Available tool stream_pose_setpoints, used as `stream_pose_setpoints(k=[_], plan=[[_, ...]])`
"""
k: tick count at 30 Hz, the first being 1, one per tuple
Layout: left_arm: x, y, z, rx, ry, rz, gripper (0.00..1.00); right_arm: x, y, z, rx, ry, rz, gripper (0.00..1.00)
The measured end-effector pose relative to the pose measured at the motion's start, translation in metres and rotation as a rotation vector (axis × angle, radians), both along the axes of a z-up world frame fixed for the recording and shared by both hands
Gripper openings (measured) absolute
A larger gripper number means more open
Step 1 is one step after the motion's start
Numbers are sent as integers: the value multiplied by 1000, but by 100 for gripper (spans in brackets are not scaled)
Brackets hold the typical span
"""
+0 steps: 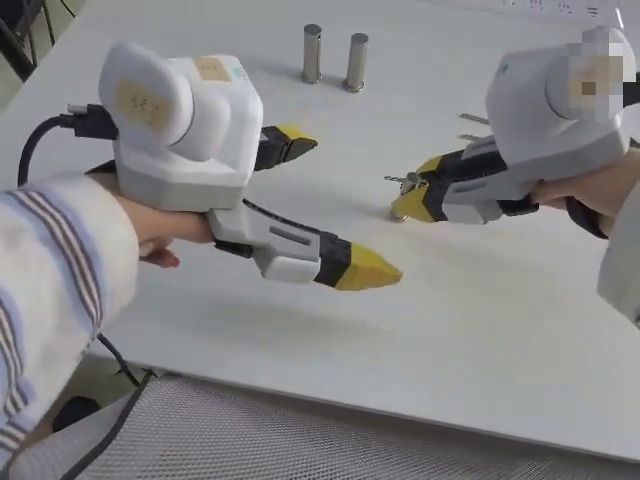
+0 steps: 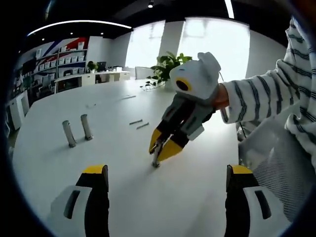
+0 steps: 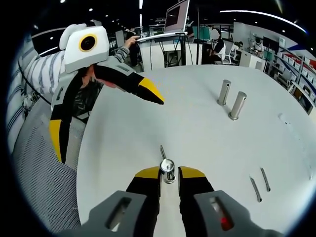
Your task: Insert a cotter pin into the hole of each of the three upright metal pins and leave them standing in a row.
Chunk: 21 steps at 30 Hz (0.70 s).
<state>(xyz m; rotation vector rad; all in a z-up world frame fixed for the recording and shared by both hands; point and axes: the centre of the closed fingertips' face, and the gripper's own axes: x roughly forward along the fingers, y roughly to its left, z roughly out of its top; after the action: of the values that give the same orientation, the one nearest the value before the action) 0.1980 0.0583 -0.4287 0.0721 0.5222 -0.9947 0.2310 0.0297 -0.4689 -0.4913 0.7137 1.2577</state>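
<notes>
My right gripper (image 1: 415, 200) (image 3: 169, 175) is shut on the third metal pin (image 3: 168, 165) (image 2: 156, 159), which stands with its foot on the white table (image 1: 480, 330). A thin cotter pin (image 3: 162, 150) (image 1: 403, 180) sticks out of this pin near its top. Two more metal pins (image 1: 312, 52) (image 1: 356, 62) stand upright side by side at the far edge, also in the right gripper view (image 3: 224, 91) (image 3: 238, 104). My left gripper (image 1: 335, 205) (image 2: 167, 173) hovers open, wide apart, a short way left of the held pin, with nothing between its fingers.
Two loose cotter pins (image 1: 470, 128) (image 3: 259, 183) (image 2: 139, 123) lie on the table beyond the right gripper. A mesh chair back (image 1: 300, 440) sits at the near table edge. Shelves, desks and a plant (image 2: 165, 66) stand in the room behind.
</notes>
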Motion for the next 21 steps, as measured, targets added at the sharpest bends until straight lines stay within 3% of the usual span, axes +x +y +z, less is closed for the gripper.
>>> stream_pose_setpoints(k=[3, 10, 14, 19, 21], plan=[[-1, 2, -4, 13, -1, 1, 99, -1, 1, 1, -12, -27, 40, 5], [-8, 4, -13, 45, 3, -16, 99, 9, 10, 2, -43, -68, 54, 4], [-7, 9, -13, 40, 6, 5, 99, 25, 19, 4, -18, -69, 22, 4], [-8, 16, -16, 44, 17, 27, 99, 30, 37, 6, -3, -61, 1, 4], [-9, 22, -23, 78, 30, 38, 99, 33, 43, 6, -3, -65, 8, 4]])
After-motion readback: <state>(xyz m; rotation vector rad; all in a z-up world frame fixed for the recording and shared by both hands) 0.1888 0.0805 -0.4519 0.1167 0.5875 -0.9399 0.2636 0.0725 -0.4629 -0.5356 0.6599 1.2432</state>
